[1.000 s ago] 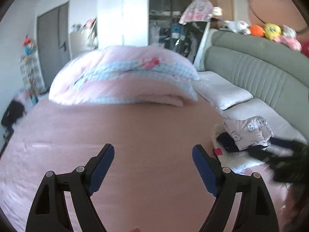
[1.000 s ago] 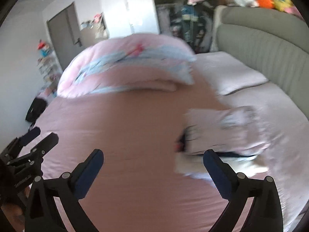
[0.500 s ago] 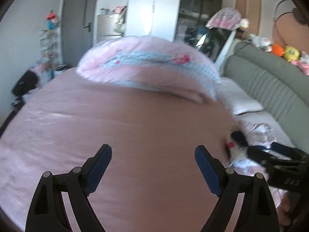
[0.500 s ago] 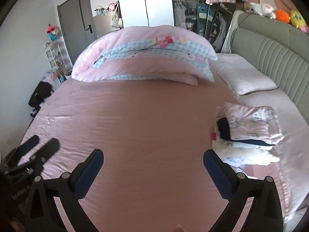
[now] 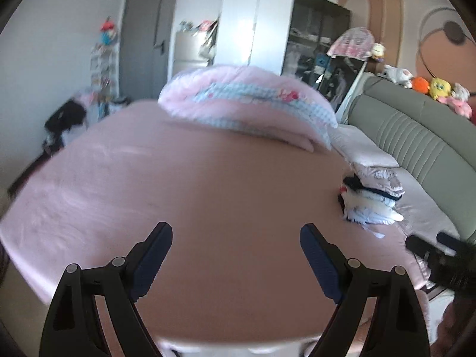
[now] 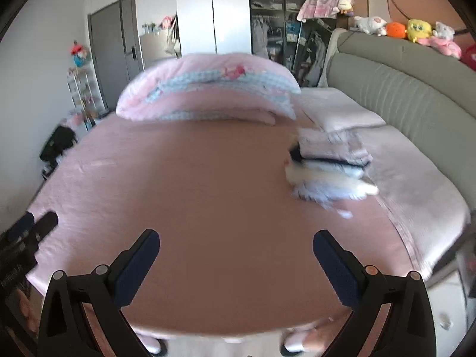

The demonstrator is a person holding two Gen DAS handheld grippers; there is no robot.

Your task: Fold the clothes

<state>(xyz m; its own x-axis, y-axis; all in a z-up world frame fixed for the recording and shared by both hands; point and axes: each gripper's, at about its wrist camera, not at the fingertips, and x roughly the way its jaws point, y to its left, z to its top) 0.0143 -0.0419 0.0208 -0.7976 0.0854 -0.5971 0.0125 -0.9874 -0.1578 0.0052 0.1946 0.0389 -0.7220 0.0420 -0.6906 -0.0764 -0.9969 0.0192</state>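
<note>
Left wrist view status?
— Left gripper (image 5: 235, 255) fingers spread, empty, above the bed (image 5: 208, 184).
Right?
— Right gripper (image 6: 236, 263) spread, empty. Folded clothes (image 6: 330, 166) stacked on the bed's right side, near the headboard (image 6: 401, 95).

A bedroom in a home, plainly. Big bed (image 6: 208, 196) under a pink sheet, filling most of both views. Rolled pink quilt (image 6: 208, 89) at the far end, pillow (image 6: 336, 110) beside it. Padded grey-green headboard (image 6: 395, 89) curving along the right, soft toys (image 6: 410, 29) lined up on top. Stack of folded clothes (image 6: 330, 163) near the pillow. White wardrobe (image 5: 253, 38) and a dark open closet (image 5: 315, 41) full of hanging garments behind, grey door (image 5: 145, 38) on the left wall.
</note>
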